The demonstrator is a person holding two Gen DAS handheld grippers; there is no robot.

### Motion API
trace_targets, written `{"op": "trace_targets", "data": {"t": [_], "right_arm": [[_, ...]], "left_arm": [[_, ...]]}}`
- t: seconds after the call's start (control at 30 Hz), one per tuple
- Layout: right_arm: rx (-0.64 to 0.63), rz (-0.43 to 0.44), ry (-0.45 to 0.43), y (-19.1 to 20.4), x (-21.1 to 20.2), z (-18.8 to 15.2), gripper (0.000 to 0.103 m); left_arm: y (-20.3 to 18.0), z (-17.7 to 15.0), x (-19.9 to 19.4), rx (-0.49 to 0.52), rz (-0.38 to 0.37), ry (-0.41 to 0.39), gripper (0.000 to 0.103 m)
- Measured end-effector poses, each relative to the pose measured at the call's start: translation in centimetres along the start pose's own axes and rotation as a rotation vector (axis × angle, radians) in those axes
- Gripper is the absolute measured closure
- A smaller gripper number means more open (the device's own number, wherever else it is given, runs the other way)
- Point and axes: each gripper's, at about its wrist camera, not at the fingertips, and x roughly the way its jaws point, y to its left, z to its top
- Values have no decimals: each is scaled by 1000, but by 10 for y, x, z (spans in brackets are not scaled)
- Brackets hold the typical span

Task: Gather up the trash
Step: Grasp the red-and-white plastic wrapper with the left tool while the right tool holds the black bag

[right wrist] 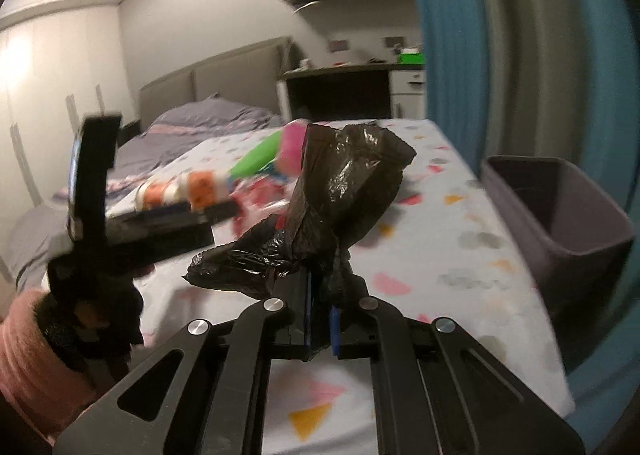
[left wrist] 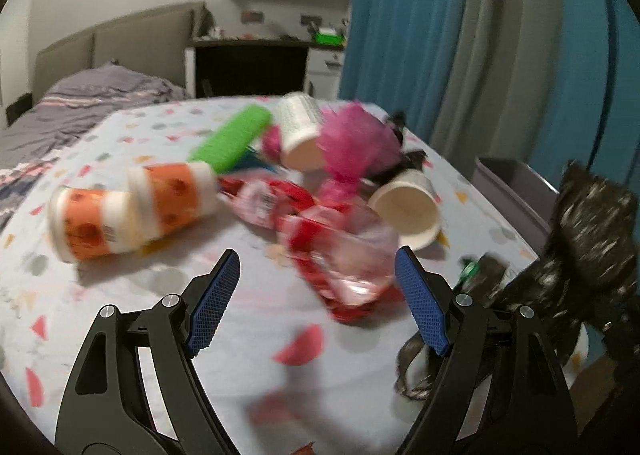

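Left gripper (left wrist: 316, 297): black linkage arms, round silver pivot screws, blue cross-hatched pads (left wrist: 212, 307). Right gripper (right wrist: 320, 319): same black frame, silver screws, blue pads. Person's pink fuzzy ribbed sleeve (right wrist: 28, 359), dark furry cuff

Two orange-and-white paper cups (left wrist: 132, 211), nested, lie at the left of the frame. Two plain white cups (left wrist: 300, 131) (left wrist: 408, 207) lie at centre and right. One green roll (left wrist: 230, 139), one pink mesh bundle (left wrist: 352, 147), one black plastic bag (right wrist: 344, 195), one grey bin (right wrist: 560, 231).
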Motion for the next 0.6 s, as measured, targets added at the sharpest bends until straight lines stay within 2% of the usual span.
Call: {"op": "trace_targets", "data": {"t": [0.13, 0.27, 0.33, 0.4, 0.47, 0.6], "right_arm": [[20, -12, 0, -11, -3, -3, 95], [30, -1, -9, -16, -8, -4, 95], [30, 4, -14, -19, -8, -2, 95], [33, 10, -19, -21, -9, -2, 95], [39, 13, -23, -23, -9, -2, 95], [51, 14, -39, -23, -13, -2, 95]], "left_arm": [[-18, 0, 21, 27, 10, 55, 26], [-14, -2, 37, -4, 22, 129, 40], [-7, -2, 38, -45, 3, 133, 43], [-1, -2, 36, -75, -17, 132, 51], [-1, -1, 34, -71, -16, 121, 67], [3, -2, 25, -85, -13, 102, 77]]}}
